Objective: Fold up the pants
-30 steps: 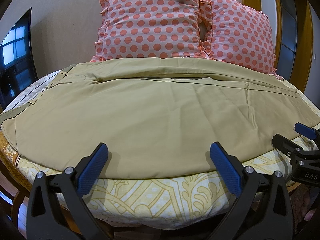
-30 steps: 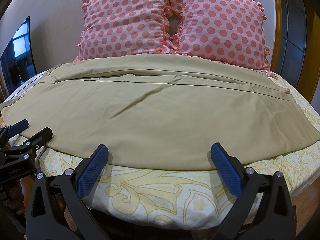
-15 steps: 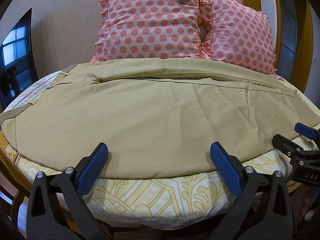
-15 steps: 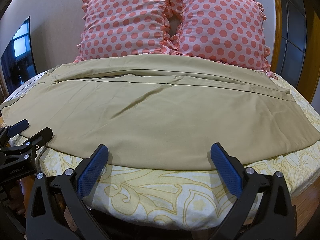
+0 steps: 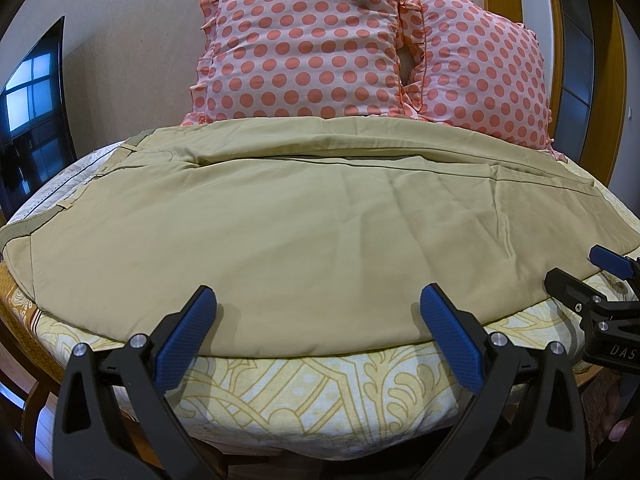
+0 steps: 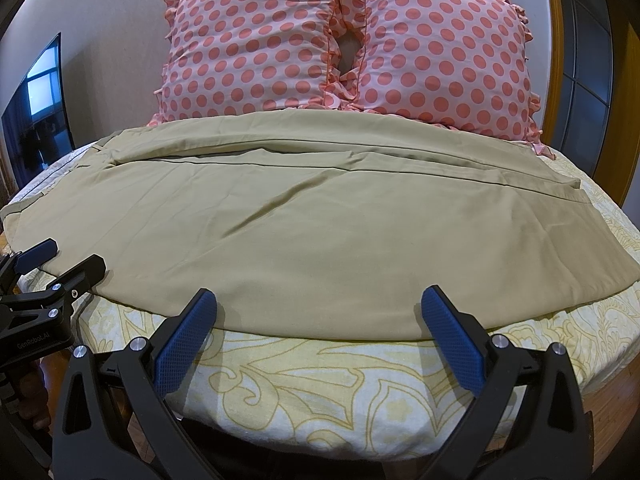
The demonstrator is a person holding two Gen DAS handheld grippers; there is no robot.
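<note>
Khaki pants (image 5: 304,232) laid flat across bed (image 5: 320,384), waistband toward left edge, in front of polka-dot pillows (image 5: 304,48) (two, side by side). Left gripper (image 5: 316,332) and right gripper (image 6: 318,330) held wide apart-fingered near bed's front edge, nothing gripped.

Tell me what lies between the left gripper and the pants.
Only a strip of the yellow-patterned bedsheet, seen in the left wrist view: the open left gripper hangs just short of the pants, whose near hem lies between its fingertips, untouched.
</note>
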